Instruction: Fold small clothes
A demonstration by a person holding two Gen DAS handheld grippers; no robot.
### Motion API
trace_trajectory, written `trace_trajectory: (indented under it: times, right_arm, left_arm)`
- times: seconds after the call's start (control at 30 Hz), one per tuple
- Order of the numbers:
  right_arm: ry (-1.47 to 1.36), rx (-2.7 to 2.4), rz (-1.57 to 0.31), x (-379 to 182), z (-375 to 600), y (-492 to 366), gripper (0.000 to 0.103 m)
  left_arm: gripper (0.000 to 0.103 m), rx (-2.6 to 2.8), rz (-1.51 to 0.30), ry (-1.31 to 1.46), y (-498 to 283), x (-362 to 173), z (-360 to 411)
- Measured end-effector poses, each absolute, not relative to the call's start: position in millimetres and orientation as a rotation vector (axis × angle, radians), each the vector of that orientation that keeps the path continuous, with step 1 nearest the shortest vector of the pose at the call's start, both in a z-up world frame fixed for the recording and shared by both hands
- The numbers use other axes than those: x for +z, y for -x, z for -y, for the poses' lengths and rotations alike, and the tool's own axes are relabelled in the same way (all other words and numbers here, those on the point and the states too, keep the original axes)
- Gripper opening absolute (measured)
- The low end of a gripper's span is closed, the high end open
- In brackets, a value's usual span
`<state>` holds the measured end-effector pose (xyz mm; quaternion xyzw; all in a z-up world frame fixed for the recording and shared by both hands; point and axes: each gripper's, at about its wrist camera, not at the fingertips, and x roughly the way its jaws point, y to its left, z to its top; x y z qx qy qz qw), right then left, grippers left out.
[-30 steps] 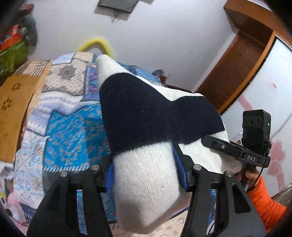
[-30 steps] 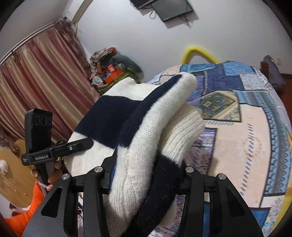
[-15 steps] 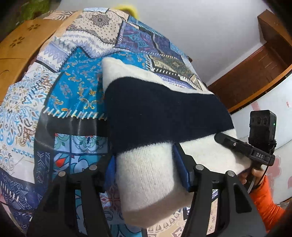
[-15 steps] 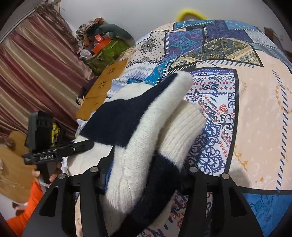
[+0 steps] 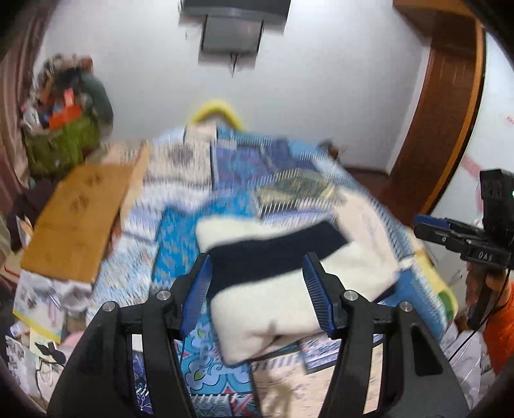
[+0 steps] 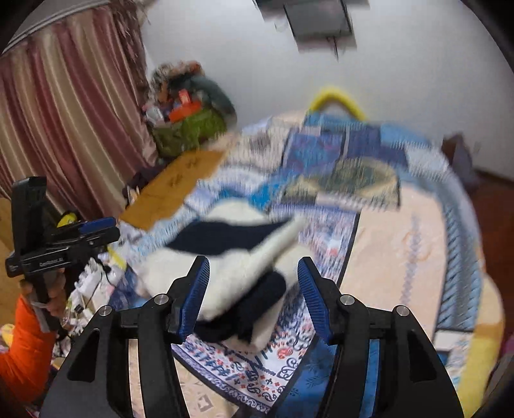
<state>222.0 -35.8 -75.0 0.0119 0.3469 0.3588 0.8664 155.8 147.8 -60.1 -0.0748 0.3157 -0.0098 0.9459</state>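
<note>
Folded sweater (image 5: 282,273) lies on the quilt (image 5: 180,244), near the bed's front edge, straight ahead of both grippers. Cream with a navy band; long axis runs left-right across the bed.

Left gripper (image 5: 257,289): fingers spread, pads clear of the knit on either side, nothing held. Right gripper (image 6: 253,292): likewise released, cloth lying between and beyond its fingers. Neither clearly nearer; left faces the cream end, right faces the layered open edge, dark fold showing underneath.

Judgement: fold looks finished and set down; next move is backing off or a squaring pat.

Frames motion-blurred. Room: wall-mounted TV (image 5: 231,29), curtain (image 6: 64,128), green basket (image 6: 189,128) of clutter, wooden board (image 5: 80,222) along the bed's left edge.
</note>
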Motion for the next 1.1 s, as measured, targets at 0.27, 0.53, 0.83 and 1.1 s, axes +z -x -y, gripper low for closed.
trace_trajectory:
  times: [0.27, 0.53, 0.83, 1.1]
  right_arm:
    - [-0.026, 0.783, -0.395, 8.4, 43.6, -156.6, 0.054]
    - [-0.033, 0.796, -0.182, 36.6, 37.6, -86.4, 0.058]
    - [-0.032, 0.719, -0.153, 27.2, 30.9, -58.1, 0.090]
    - [-0.035, 0.677, -0.158, 27.7, 40.1, -56.1, 0.102]
  left_arm:
    - [0.058, 0.016, -0.366, 0.104, -89.6, 26.2, -115.4]
    - [0.068, 0.036, -0.204, 0.059, -27.5, 54.5, -75.7]
    - [0.094, 0.068, -0.171, 0.067, 4.6, 44.8, -59.8]
    - [0.099, 0.080, -0.169, 0.067, 15.0, 39.3, -52.3]
